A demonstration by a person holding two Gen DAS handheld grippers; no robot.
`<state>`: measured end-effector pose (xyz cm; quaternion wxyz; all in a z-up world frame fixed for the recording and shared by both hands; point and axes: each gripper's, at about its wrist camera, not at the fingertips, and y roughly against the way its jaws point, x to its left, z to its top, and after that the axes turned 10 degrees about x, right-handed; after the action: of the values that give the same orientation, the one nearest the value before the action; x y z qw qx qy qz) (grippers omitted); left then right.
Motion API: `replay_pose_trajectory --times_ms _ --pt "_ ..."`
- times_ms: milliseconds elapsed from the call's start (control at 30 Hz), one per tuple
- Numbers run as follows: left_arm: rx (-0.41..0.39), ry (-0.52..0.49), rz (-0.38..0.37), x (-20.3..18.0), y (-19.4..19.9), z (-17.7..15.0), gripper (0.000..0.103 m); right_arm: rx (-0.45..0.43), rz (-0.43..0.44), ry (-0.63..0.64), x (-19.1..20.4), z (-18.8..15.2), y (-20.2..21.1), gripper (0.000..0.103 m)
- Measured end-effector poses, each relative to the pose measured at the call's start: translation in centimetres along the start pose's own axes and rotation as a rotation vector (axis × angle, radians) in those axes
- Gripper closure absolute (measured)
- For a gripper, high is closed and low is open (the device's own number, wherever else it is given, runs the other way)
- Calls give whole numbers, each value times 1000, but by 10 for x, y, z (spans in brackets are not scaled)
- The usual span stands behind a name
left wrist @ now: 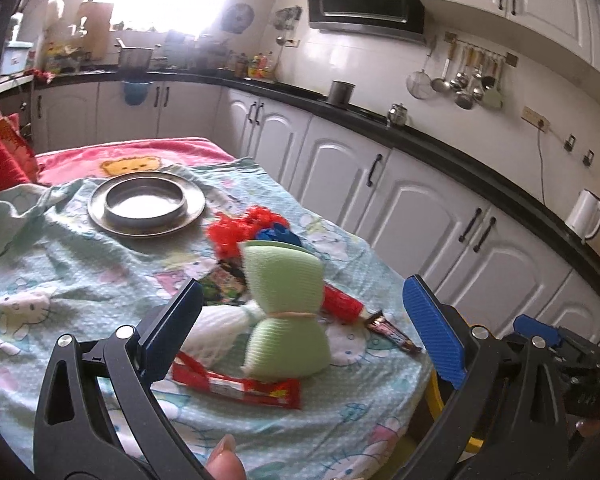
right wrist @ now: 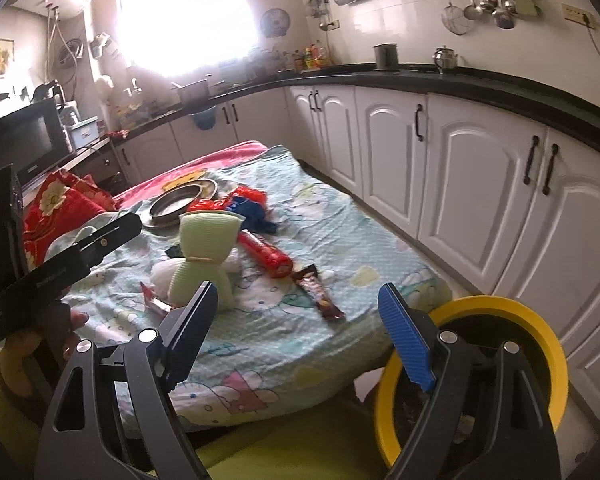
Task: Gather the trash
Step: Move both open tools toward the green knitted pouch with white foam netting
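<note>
Red tube point(right wrist: 265, 255) lying flat, capped end toward bin point(right wrist: 540, 320)

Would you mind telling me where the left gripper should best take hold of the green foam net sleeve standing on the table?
Grip the green foam sleeve at its narrow waist, where a rubber band cinches it. It stands upright and bulges above and below, so the open left gripper should probably come in level from the near side, one finger on either side.
</note>
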<state>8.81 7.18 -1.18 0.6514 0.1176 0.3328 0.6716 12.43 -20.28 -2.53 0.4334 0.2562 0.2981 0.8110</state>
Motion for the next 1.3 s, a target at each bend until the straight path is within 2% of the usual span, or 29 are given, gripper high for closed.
replay_pose_trajectory --times_ms 333,567,700,833,967,1067,1300 --pt "13 87 53 45 -6 4 11 63 45 54 29 11 -36 23" --pt "63 143 70 79 -20 2 11 105 68 82 44 14 -64 23" --pt "108 181 42 95 -31 -2 11 137 84 98 53 14 -84 23" --pt "165 238 -18 111 -44 -8 22 160 106 119 63 16 -101 23" --pt "203 262 -63 116 -55 -11 27 184 127 107 67 19 -117 23" --pt "241 311 -127 124 -66 -11 33 206 161 95 73 23 -131 23" --pt "280 353 -172 129 -78 -13 35 247 194 103 86 28 -154 23"
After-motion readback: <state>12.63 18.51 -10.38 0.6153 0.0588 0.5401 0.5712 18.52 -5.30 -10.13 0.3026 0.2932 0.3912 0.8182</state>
